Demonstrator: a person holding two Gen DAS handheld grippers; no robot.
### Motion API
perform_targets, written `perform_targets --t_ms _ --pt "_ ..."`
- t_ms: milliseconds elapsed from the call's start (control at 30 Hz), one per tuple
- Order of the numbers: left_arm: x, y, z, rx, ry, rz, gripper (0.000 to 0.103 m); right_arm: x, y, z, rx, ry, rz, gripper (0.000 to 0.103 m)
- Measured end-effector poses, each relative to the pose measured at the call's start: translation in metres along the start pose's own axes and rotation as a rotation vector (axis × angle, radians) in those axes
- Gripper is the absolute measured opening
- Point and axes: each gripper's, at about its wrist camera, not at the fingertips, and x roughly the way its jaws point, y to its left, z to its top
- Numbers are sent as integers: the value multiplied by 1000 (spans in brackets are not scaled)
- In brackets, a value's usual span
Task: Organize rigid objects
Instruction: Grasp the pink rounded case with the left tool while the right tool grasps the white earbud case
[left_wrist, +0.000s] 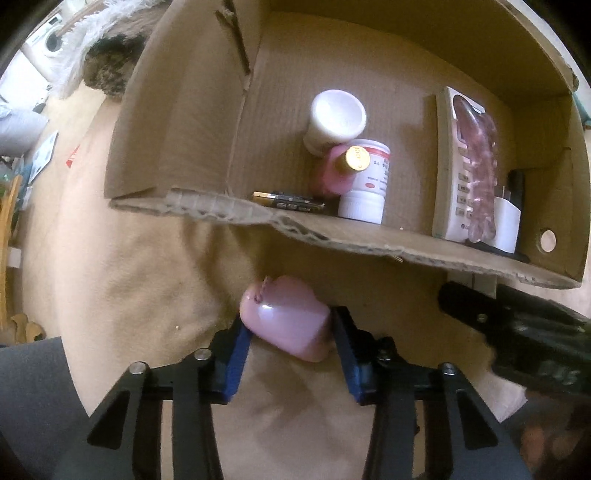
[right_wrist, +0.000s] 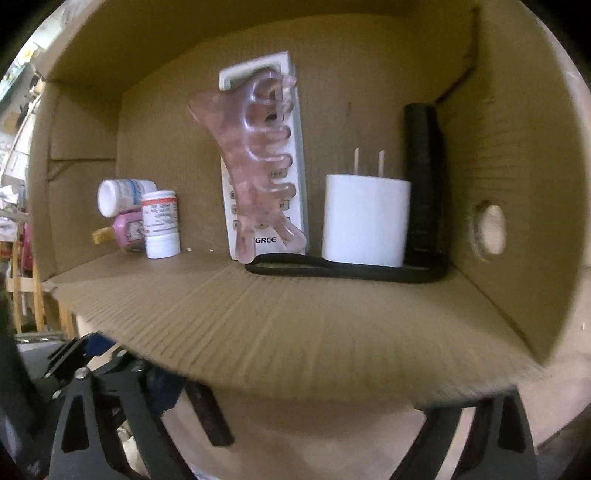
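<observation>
A pink heart-shaped candle (left_wrist: 288, 317) with a short wick lies on the beige carpet (left_wrist: 129, 277), just in front of an open cardboard box (left_wrist: 332, 232). My left gripper (left_wrist: 290, 326) points straight down and is shut on the candle, one blue pad against each side. My right gripper (left_wrist: 480, 314) shows as a black shape to the right, below the box's front flap. In the right wrist view, my right gripper (right_wrist: 325, 424) stands wide open under that flap (right_wrist: 295, 332) with nothing between its fingers.
The box holds a white jar (left_wrist: 338, 118), a pill bottle (left_wrist: 365, 181), a pink bottle (left_wrist: 332, 177), a battery (left_wrist: 288, 201), a white remote (right_wrist: 291, 166) under a pink claw clip (right_wrist: 258, 155), a white charger (right_wrist: 365, 221) and a black roll (right_wrist: 423, 177).
</observation>
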Motion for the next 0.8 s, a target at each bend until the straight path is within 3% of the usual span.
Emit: perform_targets --t_ms 167,300,800 --pt "2 10 5 -26 10 -21 35 9 14 -1 -69 -7 -78 92" --pt "3 14 8 -29 14 -16 35 10 20 -3 -125 -35 -138 61" --pt "-5 20 8 -34 -30 43 35 -18 46 -19 -182 -64 -85 60"
